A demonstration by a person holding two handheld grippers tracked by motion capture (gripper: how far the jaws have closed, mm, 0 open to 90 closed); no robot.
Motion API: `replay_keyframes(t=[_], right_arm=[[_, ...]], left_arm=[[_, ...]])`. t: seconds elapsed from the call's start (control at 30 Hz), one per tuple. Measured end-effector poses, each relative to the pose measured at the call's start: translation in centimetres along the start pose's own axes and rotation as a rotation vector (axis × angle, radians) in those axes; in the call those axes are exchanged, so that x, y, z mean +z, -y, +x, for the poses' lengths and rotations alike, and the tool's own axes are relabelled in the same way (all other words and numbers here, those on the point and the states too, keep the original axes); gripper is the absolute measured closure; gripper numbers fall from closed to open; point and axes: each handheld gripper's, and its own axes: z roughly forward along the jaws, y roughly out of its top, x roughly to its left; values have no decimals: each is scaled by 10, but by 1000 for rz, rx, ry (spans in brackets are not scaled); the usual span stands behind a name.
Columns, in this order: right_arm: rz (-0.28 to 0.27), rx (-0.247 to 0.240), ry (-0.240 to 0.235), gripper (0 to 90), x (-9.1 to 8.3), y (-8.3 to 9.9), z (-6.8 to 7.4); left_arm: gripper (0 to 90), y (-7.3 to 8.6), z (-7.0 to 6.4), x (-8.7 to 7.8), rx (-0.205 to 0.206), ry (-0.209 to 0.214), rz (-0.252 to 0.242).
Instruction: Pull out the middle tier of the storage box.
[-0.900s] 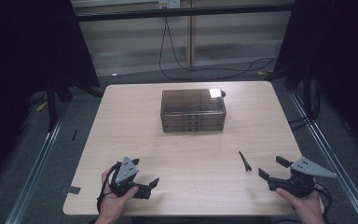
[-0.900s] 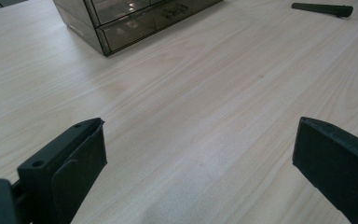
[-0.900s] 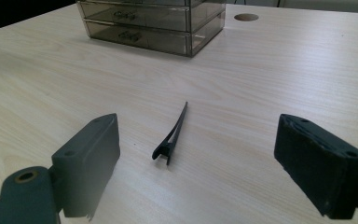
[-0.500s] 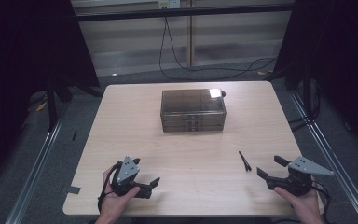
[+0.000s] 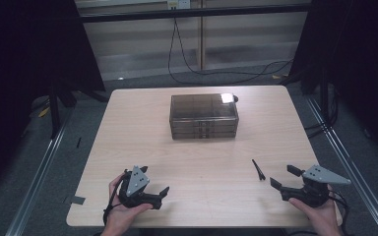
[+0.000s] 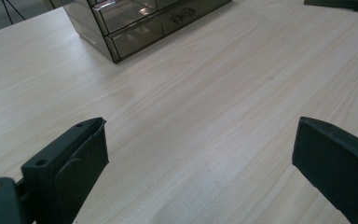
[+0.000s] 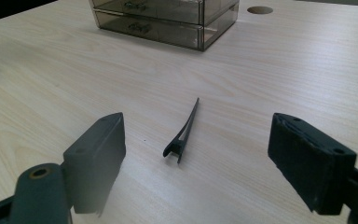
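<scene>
A pair of black tweezers [image 5: 258, 169] [image 7: 182, 135] lies flat on the wooden table [image 5: 142, 128], near the front right. My right gripper [image 5: 281, 175] [image 7: 203, 156] is held just right of it, open, with the tweezers lying ahead between its spread jaws and touching neither. My left gripper [image 5: 156, 181] [image 6: 200, 158] rests low over the front left of the table, open and empty. A smoky translucent drawer box [image 5: 204, 116] [image 6: 135, 23] [image 7: 168, 18] stands at the centre back with its drawers shut. The tweezers' dark end [image 6: 340, 3] lies far off in the left gripper view.
A round cable hole [image 7: 260, 10] sits in the table behind the box. Cables run over the floor beyond the far edge [image 5: 211, 73]. Metal rails [image 5: 39, 172] flank the table on both sides. Bare wood lies between the grippers and the box.
</scene>
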Motion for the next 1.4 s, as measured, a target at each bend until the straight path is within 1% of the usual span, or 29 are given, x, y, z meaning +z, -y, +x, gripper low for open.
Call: replay_keyframes(t=[0.07,0.13,0.17,0.27,0.3,0.5,0.53,0.6,0.63,0.67,0.7,0.73,0.77,0.8,0.83,0.9,0.97,1.0,1.03,1.07,1.1,1.17,1.23,1.27,1.3,1.33,1.37,1.4], right_arm=[[-1,0,-3,188,-1,0,0],[-6,7,1,189,-2,0,1],[-6,7,3,189,-3,0,1],[-3,7,2,187,-2,0,0],[-3,8,0,187,-2,0,0],[-8,8,-2,189,-3,0,1],[-7,8,-6,188,-3,0,1],[-4,6,-9,189,-3,-1,1],[-1,9,-10,189,-3,-1,1],[-2,8,-10,189,-2,-1,1],[-1,12,-11,189,-2,-1,1],[-2,12,-11,189,-3,-1,1],[-1,13,-12,189,-3,-1,1],[0,12,-11,189,-3,-1,1],[1,12,-12,189,-2,-1,1],[0,13,-13,189,-2,-1,1],[-3,24,-15,191,-2,-1,1],[-3,22,-16,193,-2,-1,1],[-3,19,-15,195,-2,-1,2],[-4,13,-17,196,-2,-1,1],[-3,16,-18,196,-2,-1,1],[-1,11,-16,199,-1,-1,1],[1,12,-16,199,-1,-1,2],[1,9,-17,199,-1,-1,2],[3,10,-18,199,-1,-1,2],[3,9,-17,199,-1,-1,2],[3,12,-15,199,-1,-1,2],[5,12,-13,199,0,-1,2]], left_arm=[[47,0,-1,0,11,-5,6],[54,-1,-1,1,23,2,9],[57,-1,-2,1,25,-3,11],[71,-2,-5,3,32,-1,7],[72,-3,-5,3,42,-4,16],[101,-5,-11,5,81,-11,22],[103,-5,-12,6,77,-12,17],[113,-6,-13,6,86,-12,18],[117,-6,-14,7,81,-12,14],[121,-6,-14,7,99,-12,17],[124,-7,-14,7,109,-11,21],[124,-7,-15,7,113,-11,22],[129,-8,-16,8,106,-14,12],[138,-9,-16,8,111,-10,12],[139,-9,-17,9,108,-15,9],[154,-11,-16,10,125,-15,18],[166,-13,-17,12,132,-27,20],[187,-14,-17,13,131,-32,17],[196,-15,-18,13,142,-34,27],[199,-16,-18,14,155,-42,24],[206,-17,-19,16,157,-41,22],[224,-19,-20,18,176,-41,27],[236,-21,-22,20,184,-34,25],[238,-22,-22,21,196,-31,32],[244,-23,-24,21,209,-38,29],[249,-23,-26,22,207,-45,28],[263,-25,-26,22,226,-45,32],[279,-26,-26,23,223,-45,31]])
